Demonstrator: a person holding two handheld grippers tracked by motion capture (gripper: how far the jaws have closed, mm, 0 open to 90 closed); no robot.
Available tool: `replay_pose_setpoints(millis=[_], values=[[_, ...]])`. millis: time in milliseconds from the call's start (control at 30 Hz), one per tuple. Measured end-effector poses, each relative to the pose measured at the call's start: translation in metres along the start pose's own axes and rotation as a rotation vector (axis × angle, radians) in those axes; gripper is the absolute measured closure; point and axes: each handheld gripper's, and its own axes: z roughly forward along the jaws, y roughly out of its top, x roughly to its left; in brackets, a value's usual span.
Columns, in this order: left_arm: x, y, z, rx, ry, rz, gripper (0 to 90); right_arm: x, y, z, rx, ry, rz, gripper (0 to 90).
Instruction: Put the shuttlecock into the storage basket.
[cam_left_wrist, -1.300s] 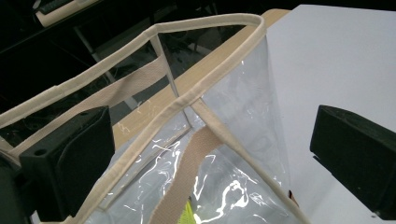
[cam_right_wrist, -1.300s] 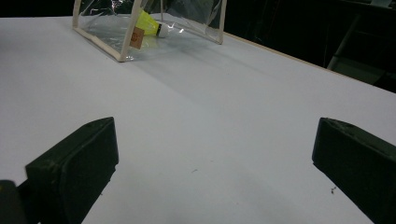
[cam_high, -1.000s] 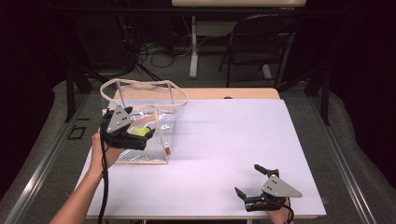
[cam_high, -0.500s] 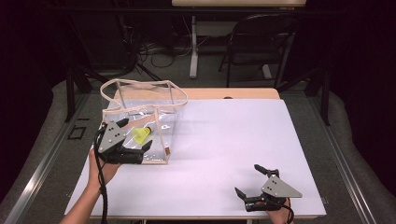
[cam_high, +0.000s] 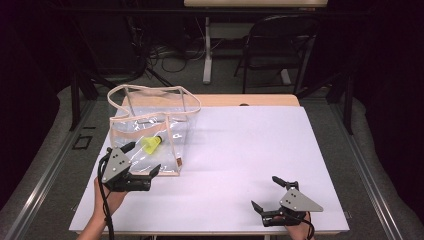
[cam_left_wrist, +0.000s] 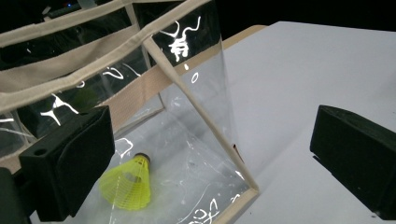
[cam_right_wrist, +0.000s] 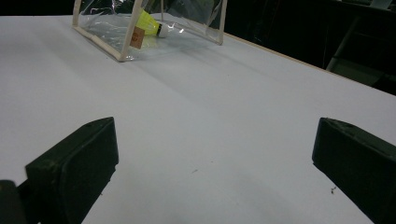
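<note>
We judge the placing done: the yellow shuttlecock (cam_high: 152, 144) lies inside the clear bag (cam_high: 172, 107), apparently on its floor, at ten o'clock on the worktop (cam_high: 260, 150). Left claw (cam_high: 141, 168) and right claw (cam_high: 266, 194) spread, empty; only withdrawal remains.

No text, brand, number or sign can be read anywhere. The clear bag (cam_high: 150, 137) carries a small brown tag (cam_right_wrist: 137, 36) on its front corner edge, but whatever may be printed there is too small and blurred to make out. The yellow shuttlecock (cam_left_wrist: 128, 183) bears no readable marking.
</note>
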Motion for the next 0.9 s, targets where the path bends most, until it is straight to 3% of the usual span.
replay_pose_setpoints(millis=[600, 900], values=[[-0.003, -0.052, -0.001, 0.005, -0.015, -0.086, 0.0, 0.000, 0.000, 0.000, 0.004, 0.000, -0.001, 0.0], [-0.010, -0.072, -0.001, 0.029, -0.036, -0.094, 0.0, 0.001, 0.000, 0.000, 0.006, 0.000, -0.003, 0.0]])
